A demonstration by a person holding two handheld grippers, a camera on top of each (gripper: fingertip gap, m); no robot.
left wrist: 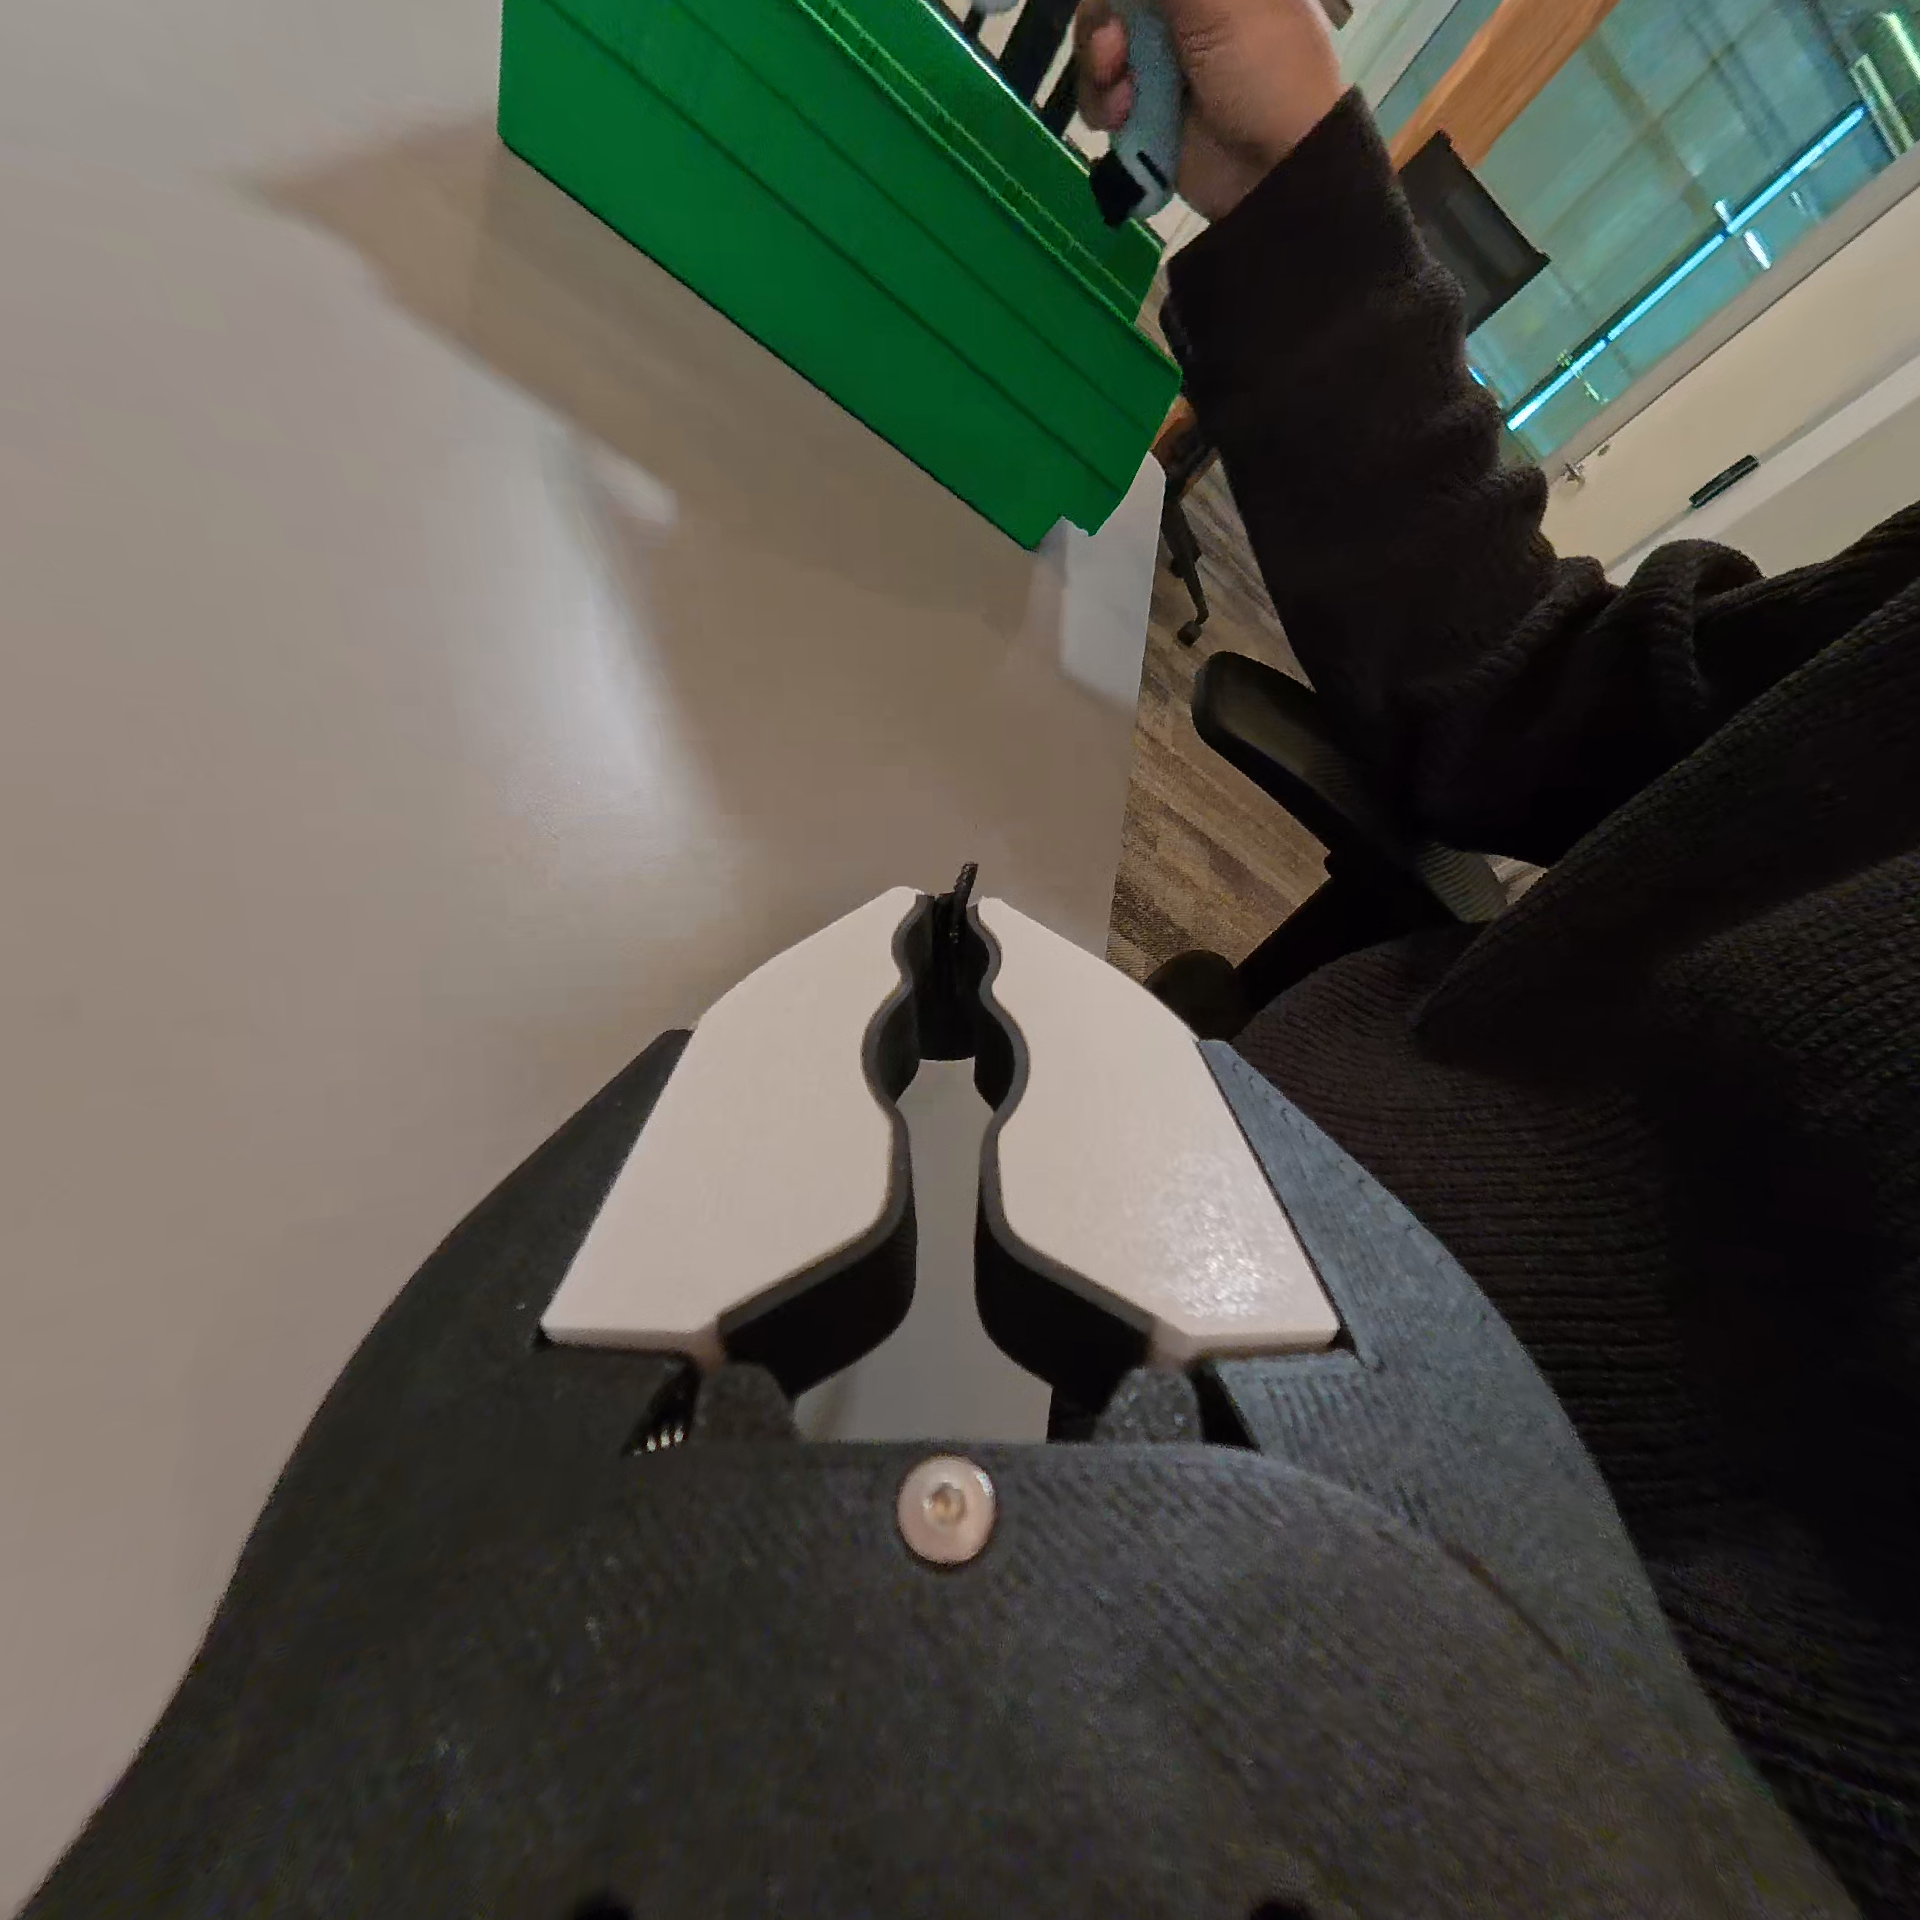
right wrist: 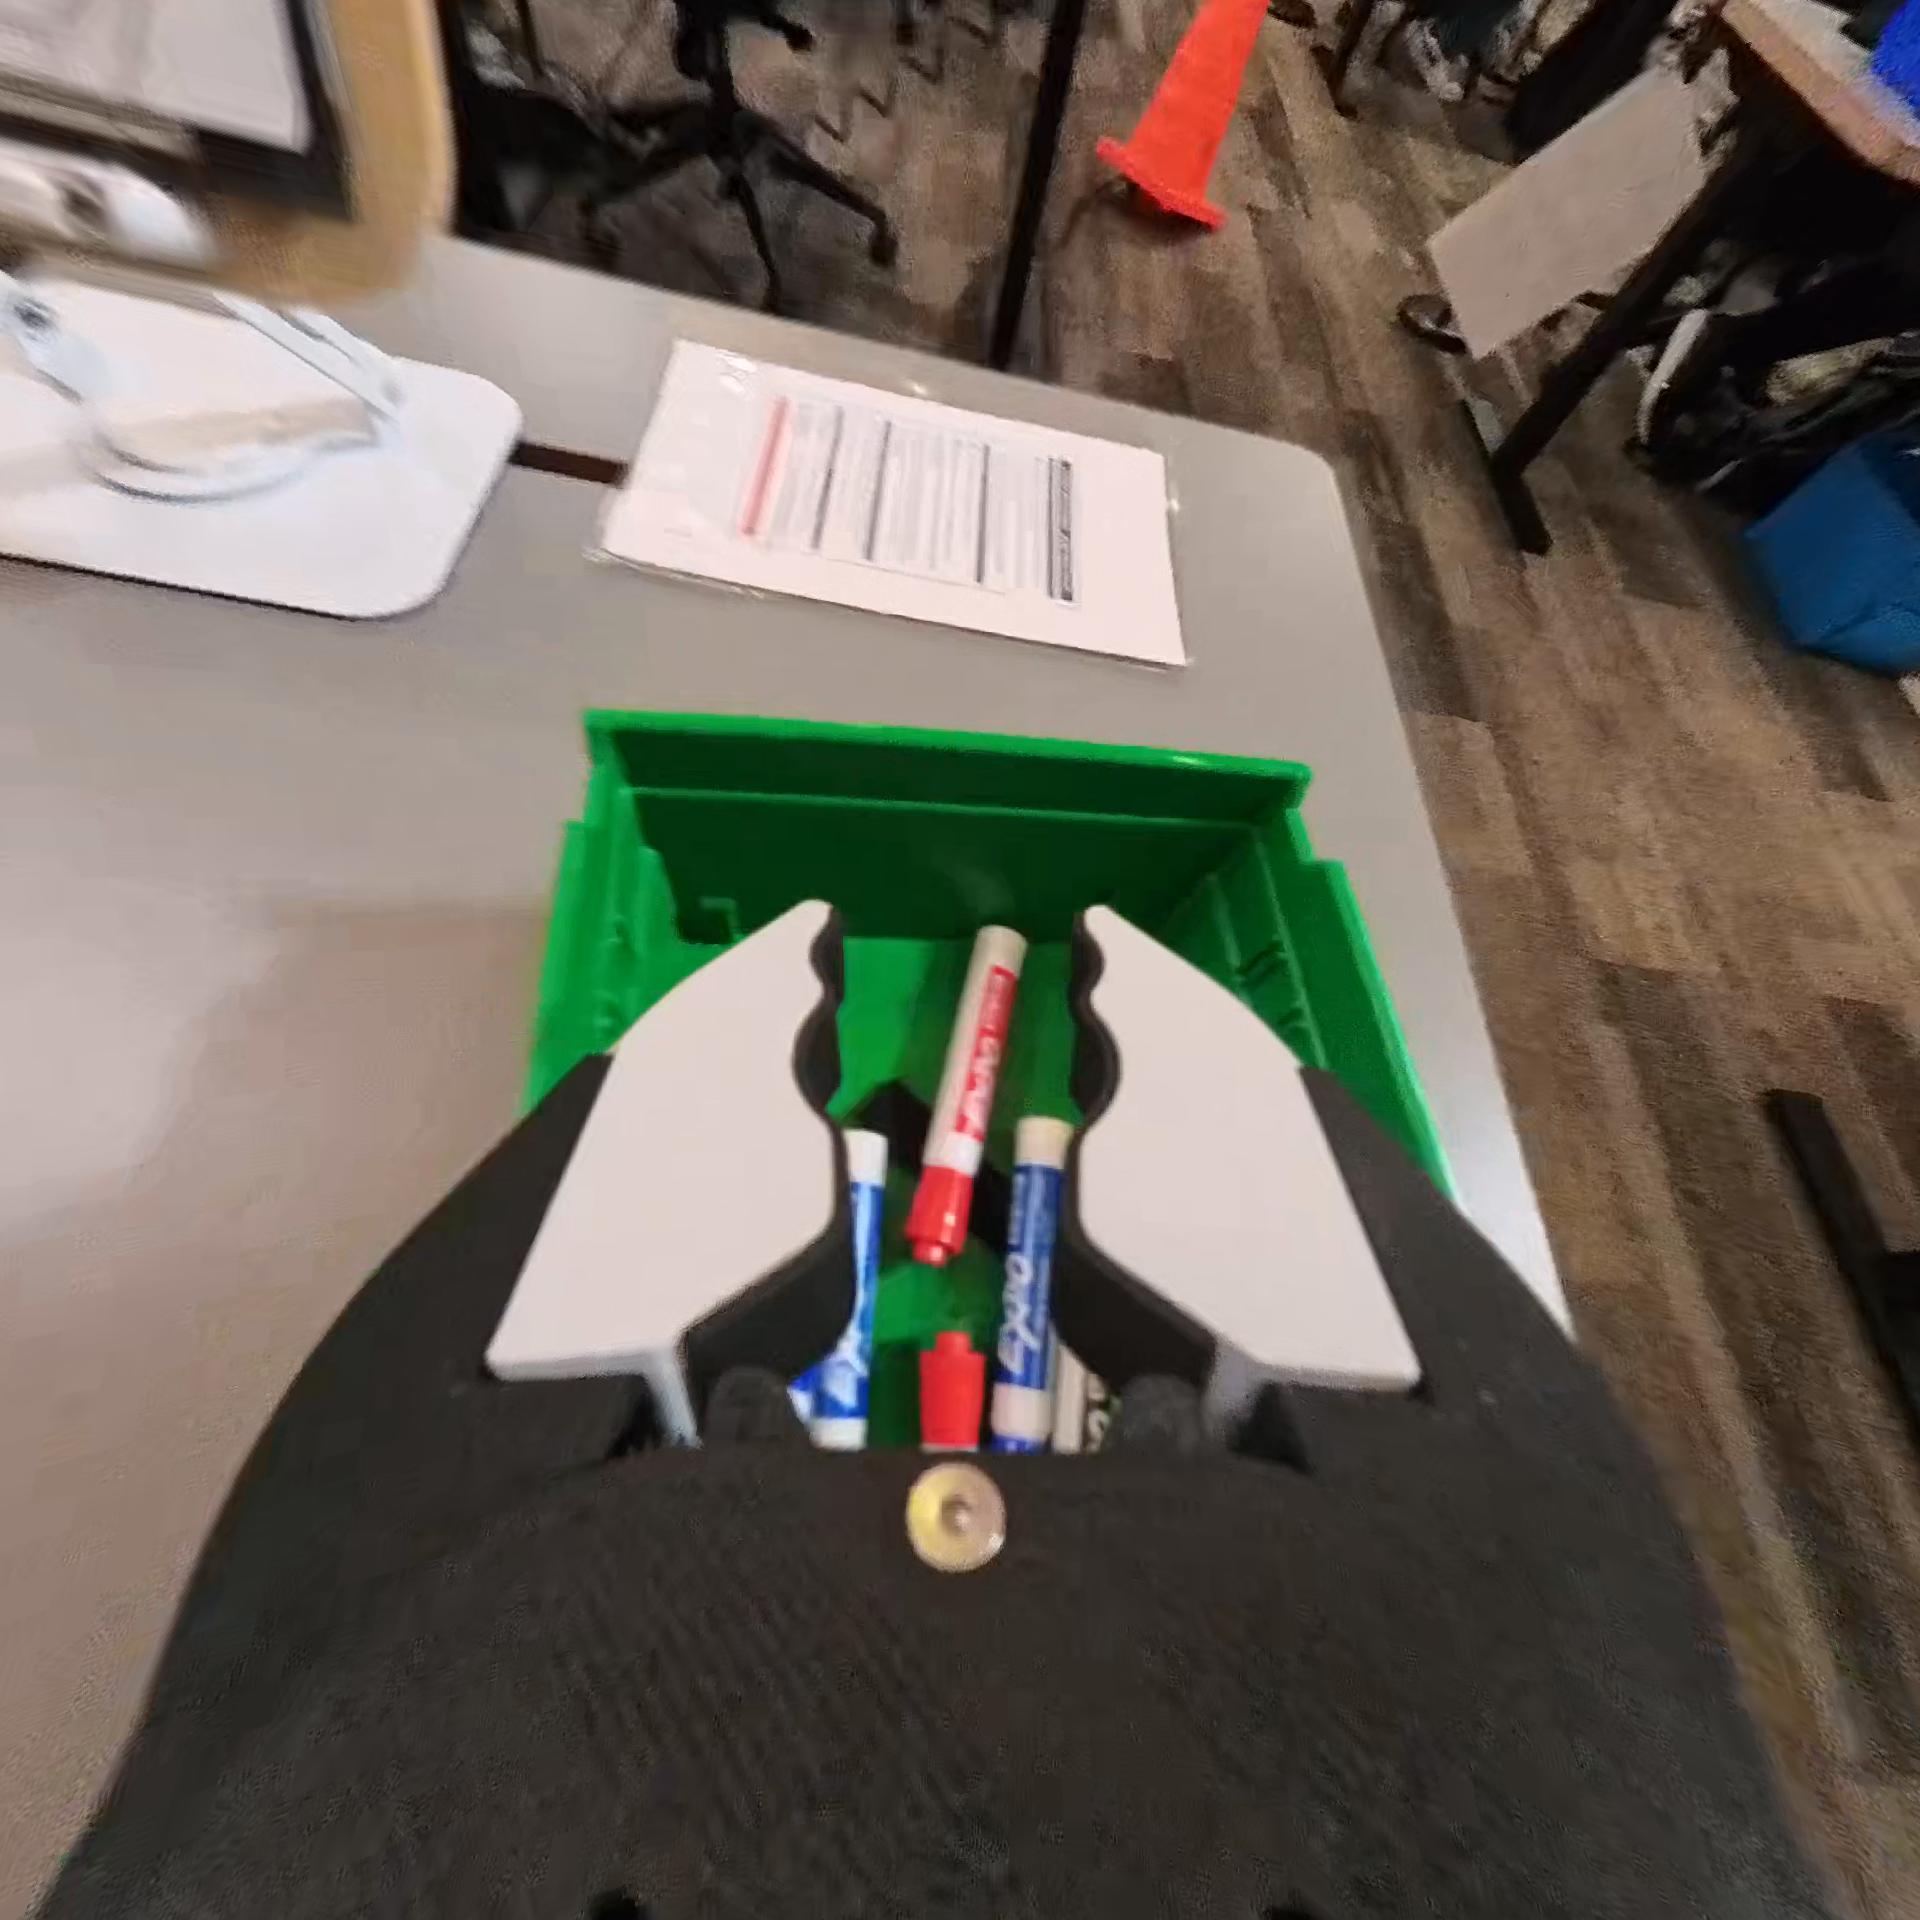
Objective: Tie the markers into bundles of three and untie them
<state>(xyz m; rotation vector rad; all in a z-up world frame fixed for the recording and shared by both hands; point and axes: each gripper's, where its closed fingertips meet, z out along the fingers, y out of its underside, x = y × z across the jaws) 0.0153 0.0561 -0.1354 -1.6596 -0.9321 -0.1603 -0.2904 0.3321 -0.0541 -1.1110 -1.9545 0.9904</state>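
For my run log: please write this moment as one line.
left gripper: shut on small black piece | right gripper: open over green bin | markers inside

Left gripper [left wrist: 948, 914] is pinched closed on a small black piece [left wrist: 958, 935], hanging low over the pale table [left wrist: 312, 727]. Right gripper [right wrist: 956, 920] is spread wide above the green bin [right wrist: 935, 790]. Inside the bin: a red-capped marker [right wrist: 971, 1081] lying diagonally on top, two blue markers [right wrist: 1029, 1247] either side, another red cap [right wrist: 951, 1392] underneath.
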